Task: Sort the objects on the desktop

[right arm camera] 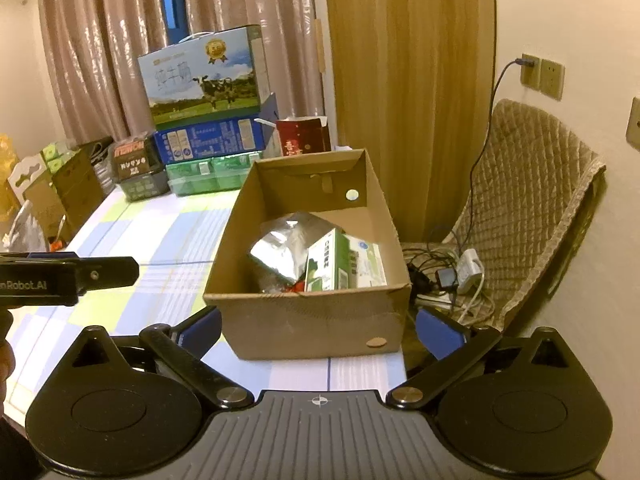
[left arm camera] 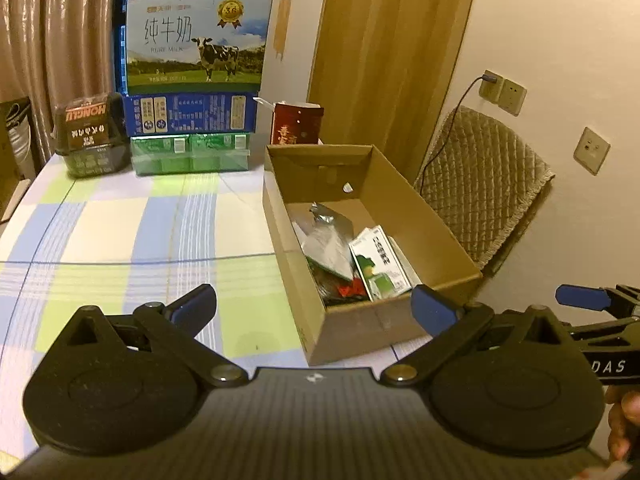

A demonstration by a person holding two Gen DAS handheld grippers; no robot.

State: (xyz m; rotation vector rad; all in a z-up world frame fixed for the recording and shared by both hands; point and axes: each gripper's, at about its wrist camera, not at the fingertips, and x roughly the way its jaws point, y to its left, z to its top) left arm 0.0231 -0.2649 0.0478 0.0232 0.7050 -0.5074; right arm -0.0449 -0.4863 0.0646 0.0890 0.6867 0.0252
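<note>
An open cardboard box (left arm camera: 296,264) (right arm camera: 280,320) stands on the right side of the checked tablecloth (left arm camera: 120,220). Inside lie a silver foil bag (left arm camera: 326,248) (right arm camera: 280,252), a green-and-white carton (left arm camera: 380,268) (right arm camera: 348,264) and a small red item (left arm camera: 350,290) under them. My left gripper (left arm camera: 314,300) hangs open just before the box's near left corner, with nothing between its fingers. My right gripper (right arm camera: 320,322) is open too and empty, in front of the box's near wall. Each gripper's tip shows at the edge of the other's view.
At the table's back stands a stack of milk cartons (left arm camera: 196,44) on a blue box (left arm camera: 188,114) and green packs (left arm camera: 190,156). Beside them are a dark pack (left arm camera: 88,132) and a red box (left arm camera: 296,124). A padded chair (right arm camera: 532,200) with chargers (right arm camera: 460,272) stands right of the table.
</note>
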